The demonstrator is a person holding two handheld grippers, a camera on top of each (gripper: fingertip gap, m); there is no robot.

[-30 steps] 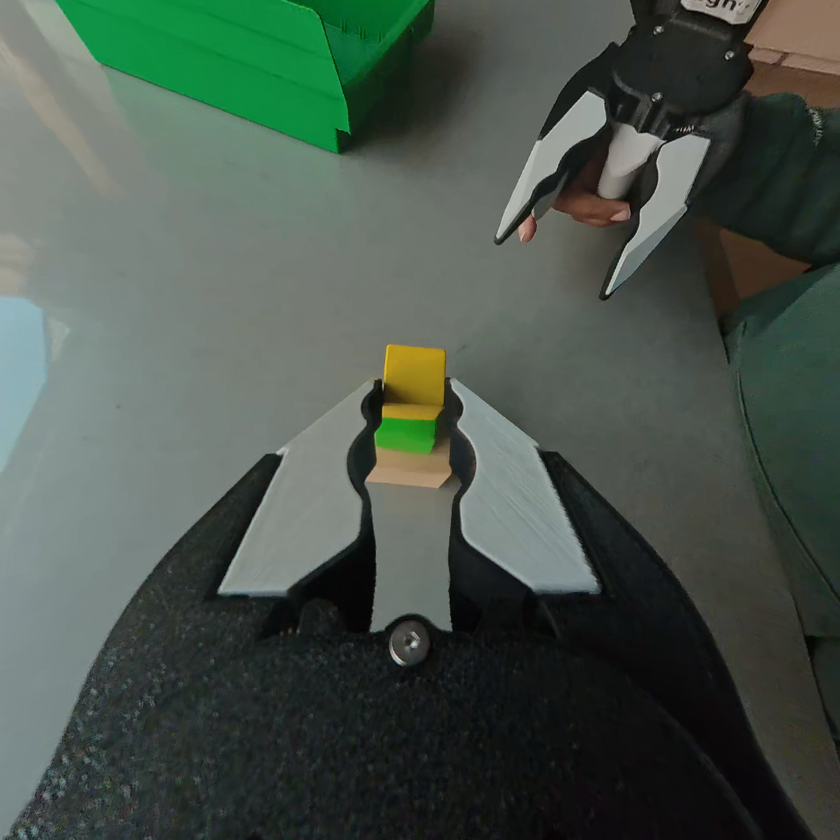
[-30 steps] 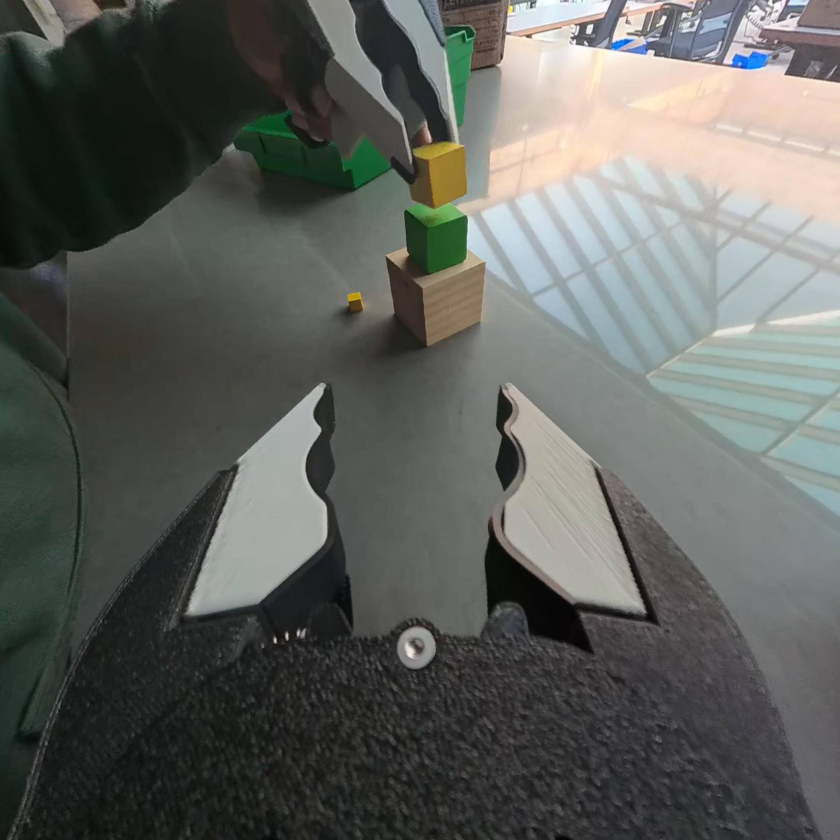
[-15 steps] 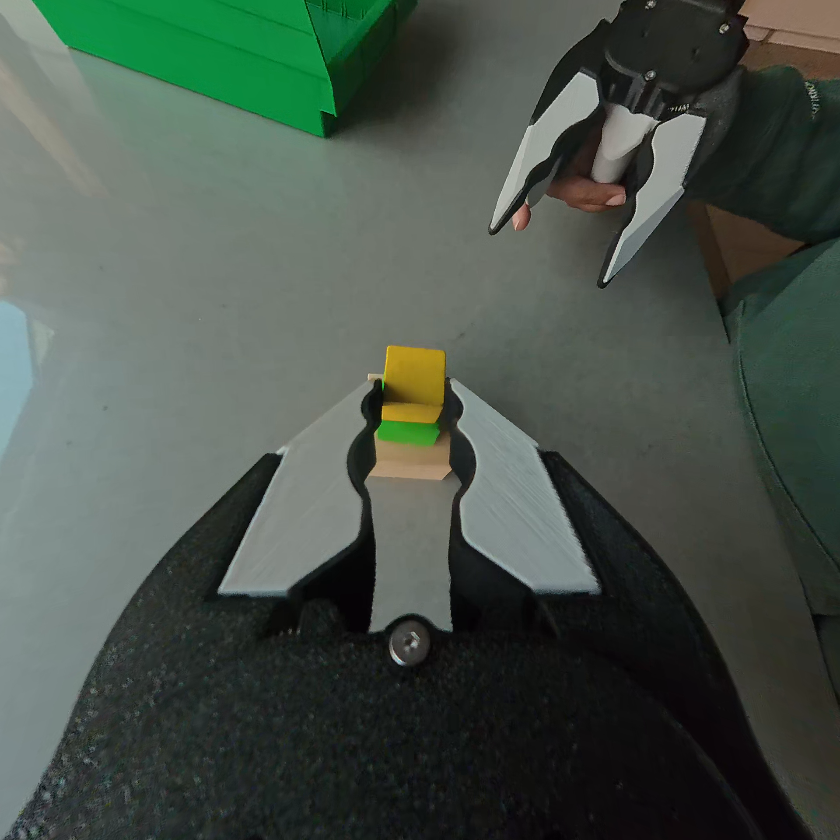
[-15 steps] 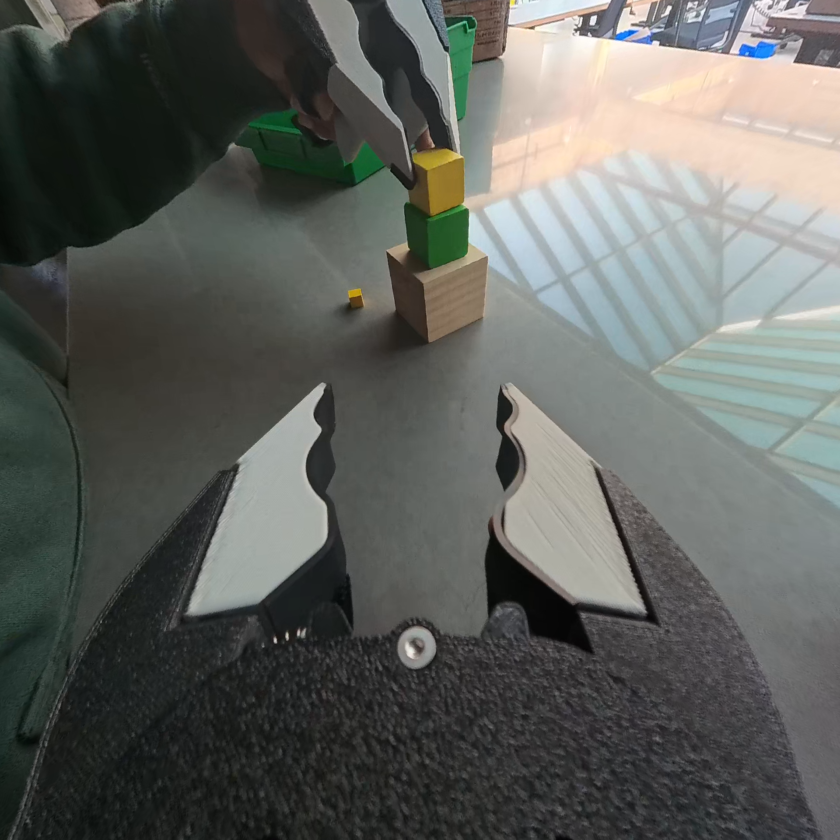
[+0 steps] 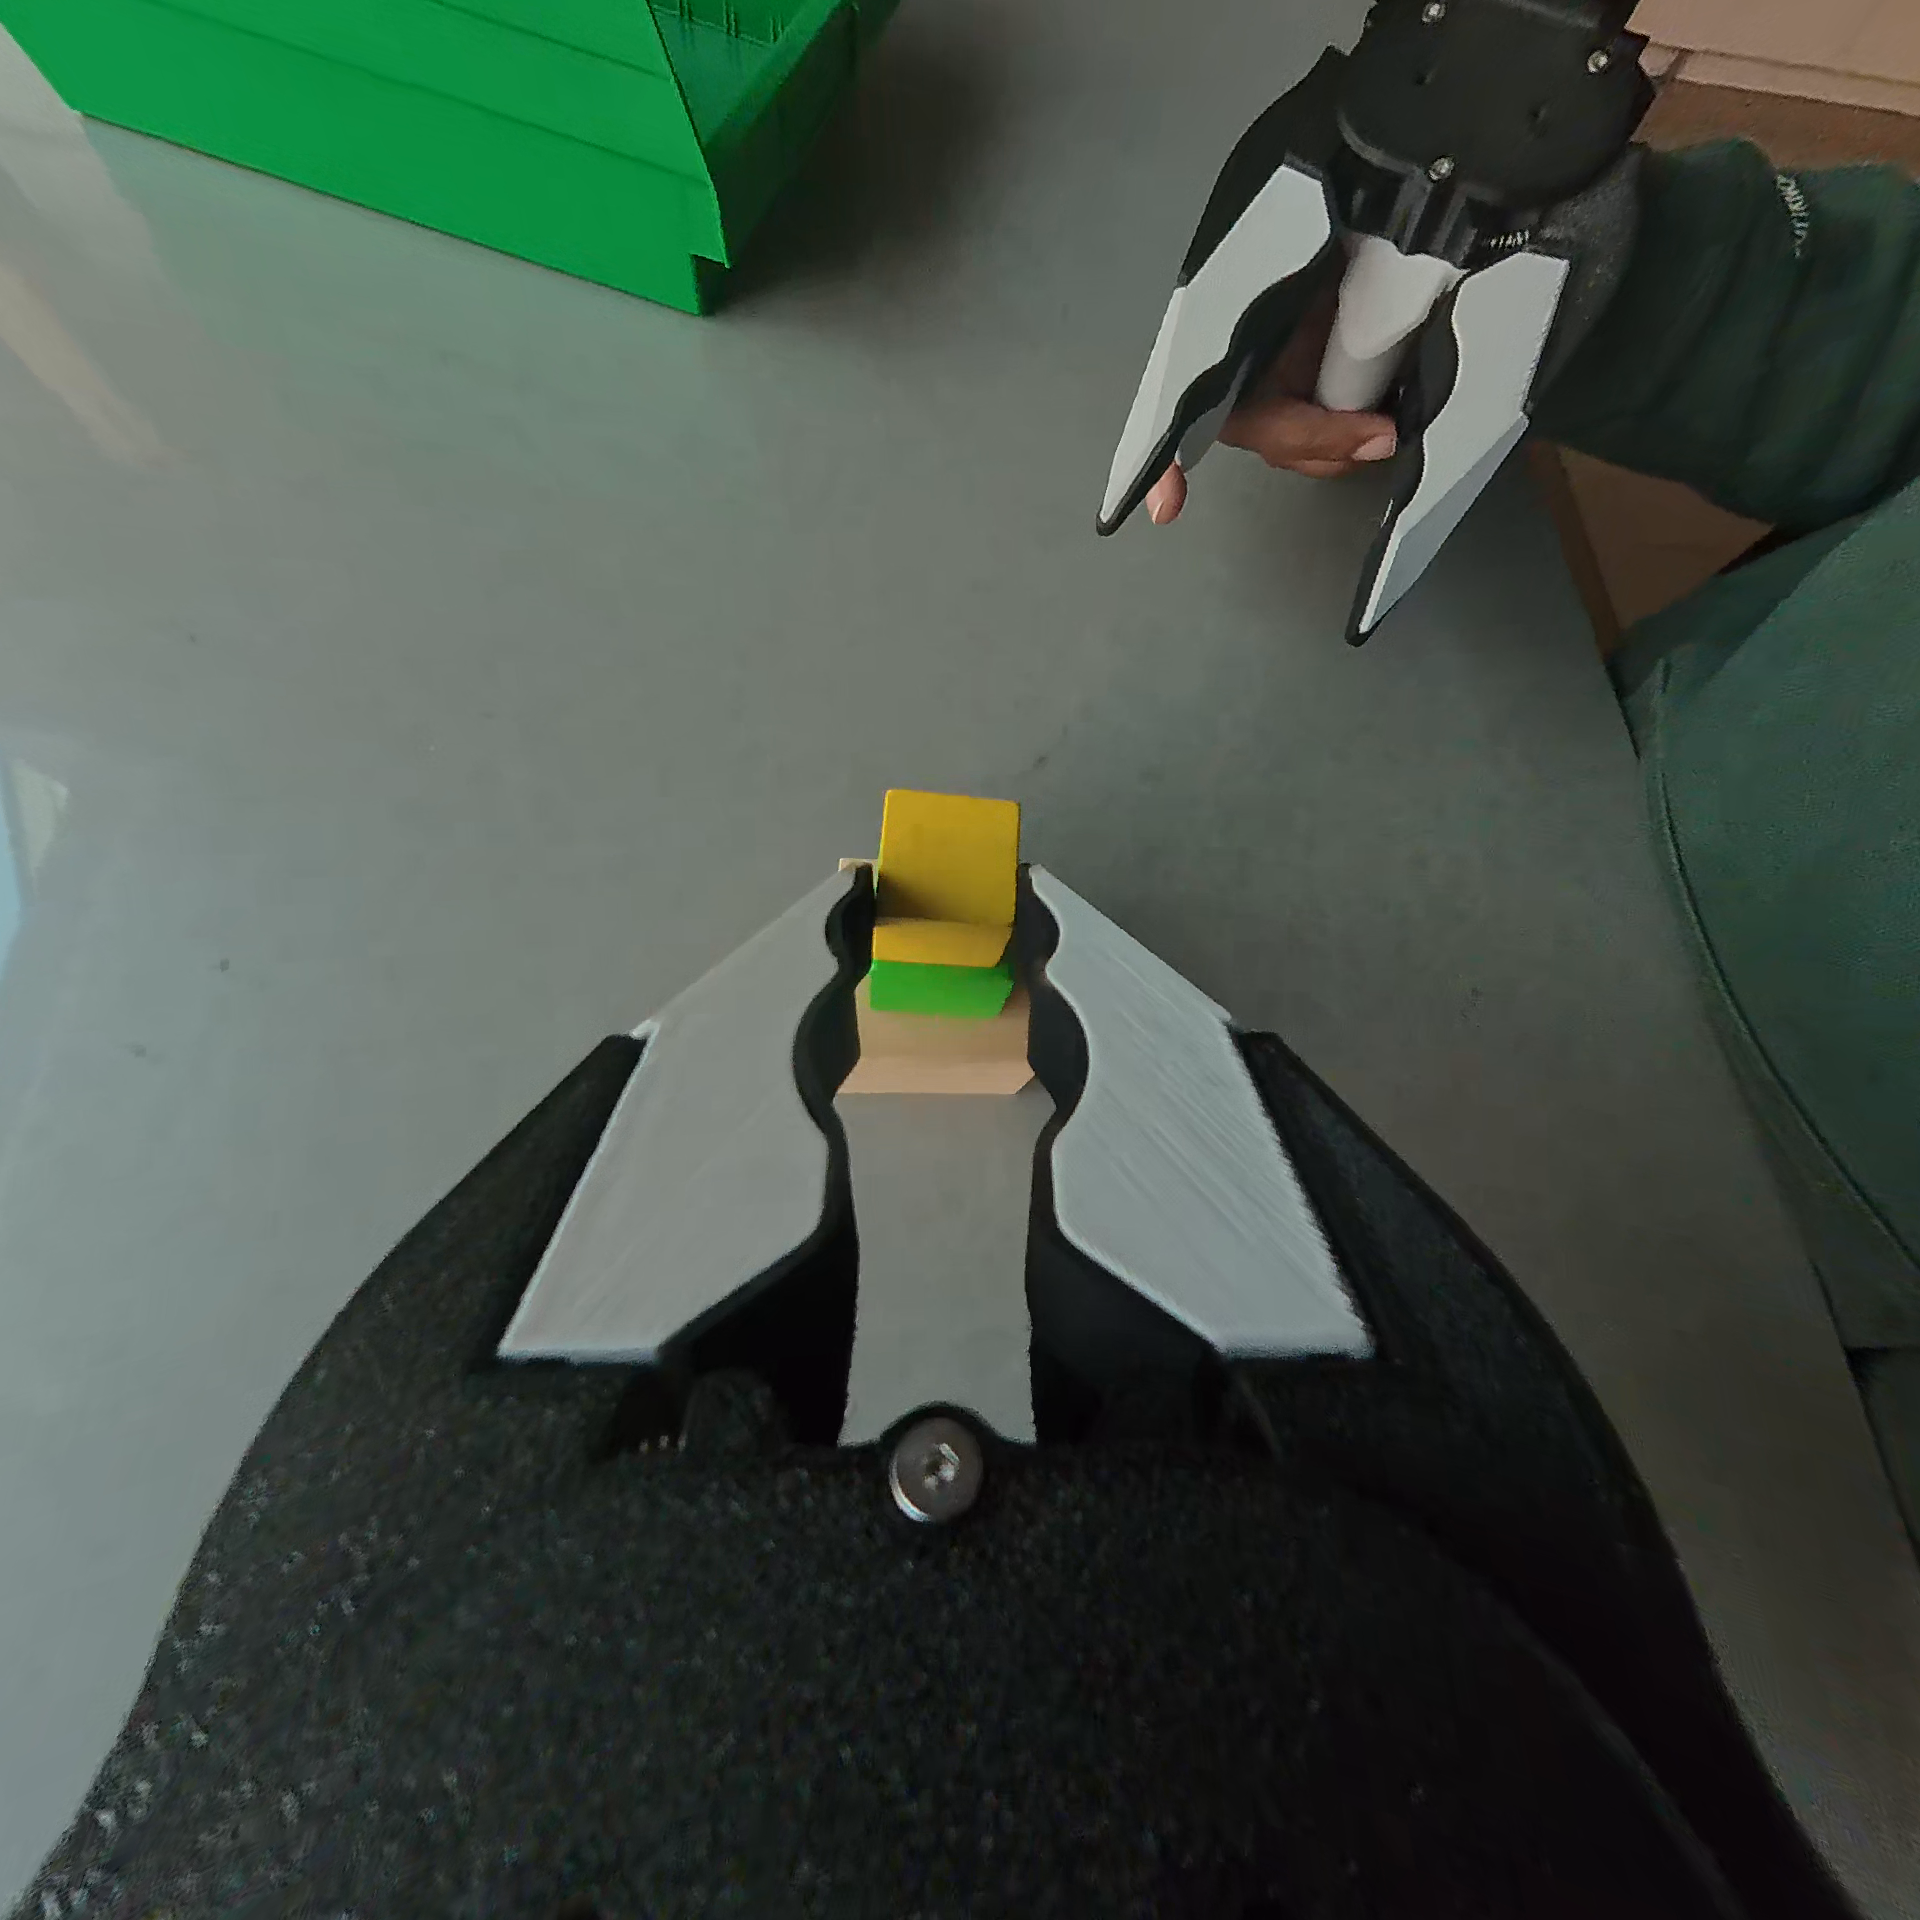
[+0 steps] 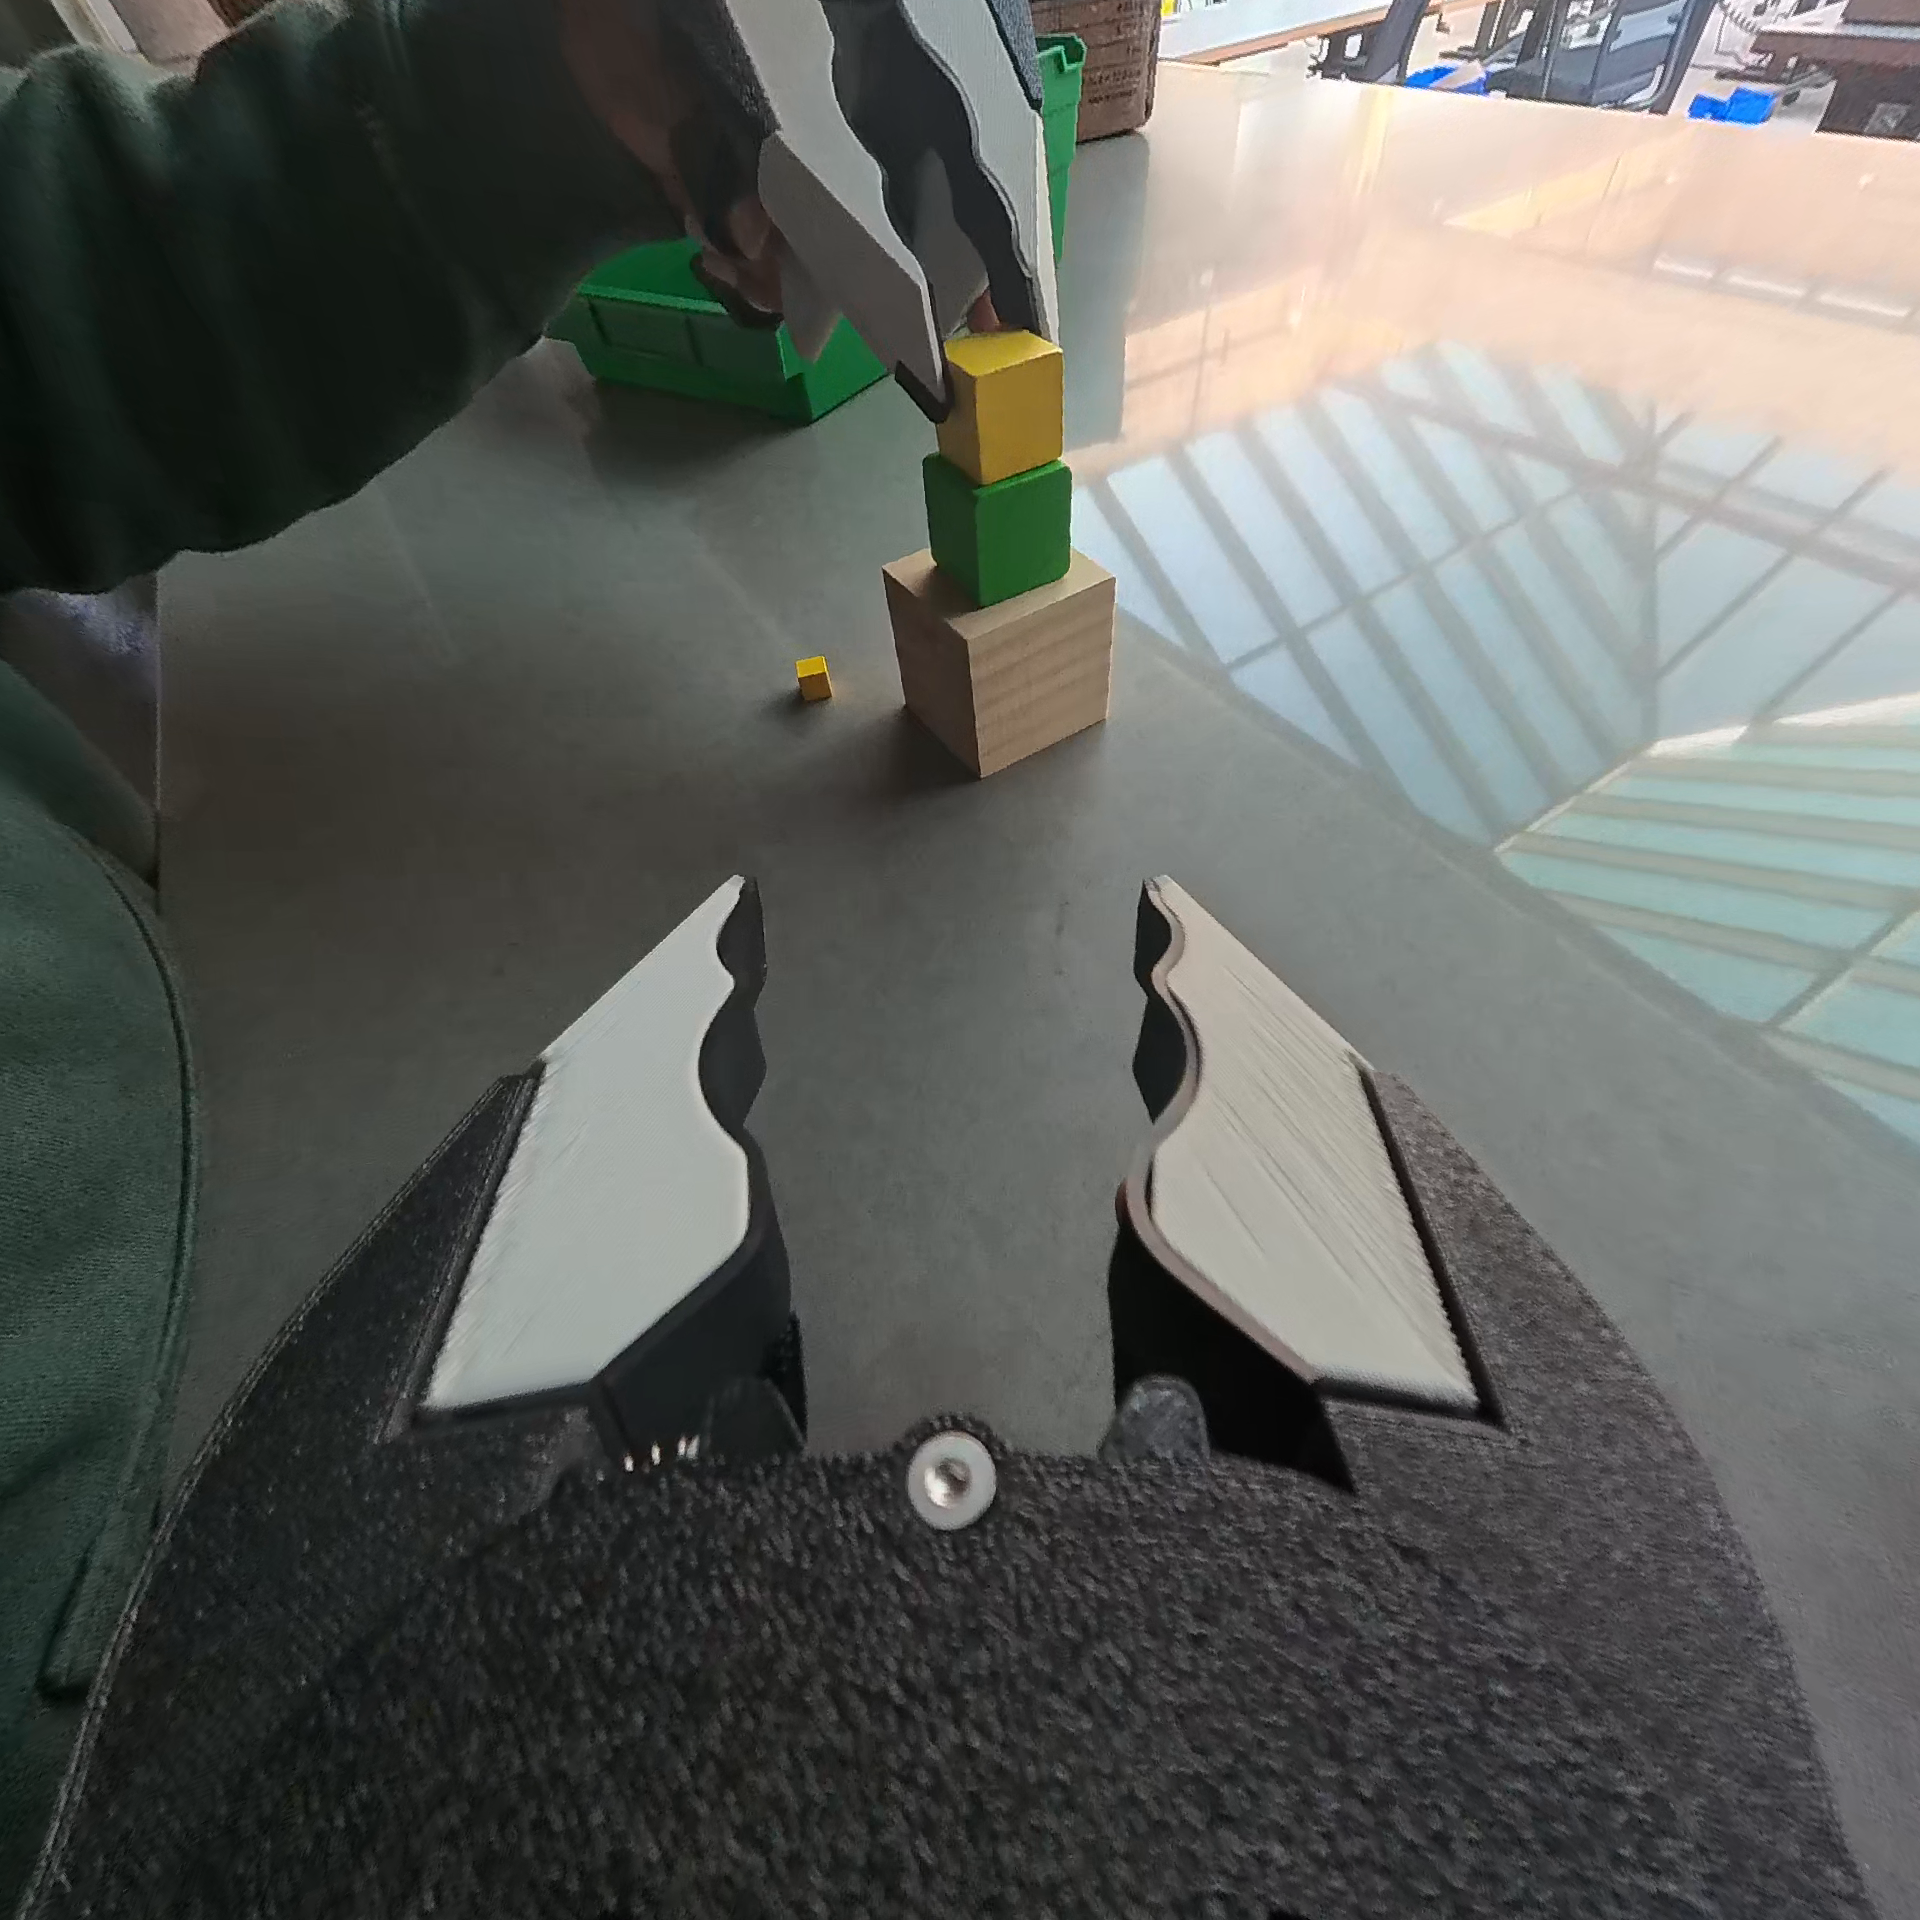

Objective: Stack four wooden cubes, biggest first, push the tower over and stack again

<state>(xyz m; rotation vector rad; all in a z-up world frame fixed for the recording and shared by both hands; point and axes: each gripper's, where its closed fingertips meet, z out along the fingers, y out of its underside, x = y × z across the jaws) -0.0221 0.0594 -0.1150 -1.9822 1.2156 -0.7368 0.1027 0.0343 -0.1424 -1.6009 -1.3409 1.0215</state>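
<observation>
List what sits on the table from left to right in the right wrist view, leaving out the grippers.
green bin → small yellow cube → block tower: wooden block at the base, green cube on it, yellow cube on top.

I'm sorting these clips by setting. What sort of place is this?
Probably an office or lab workspace. A big grey table carries a green storage bin, more desks and office chairs stand in the background, and window frames reflect in the tabletop.
</observation>
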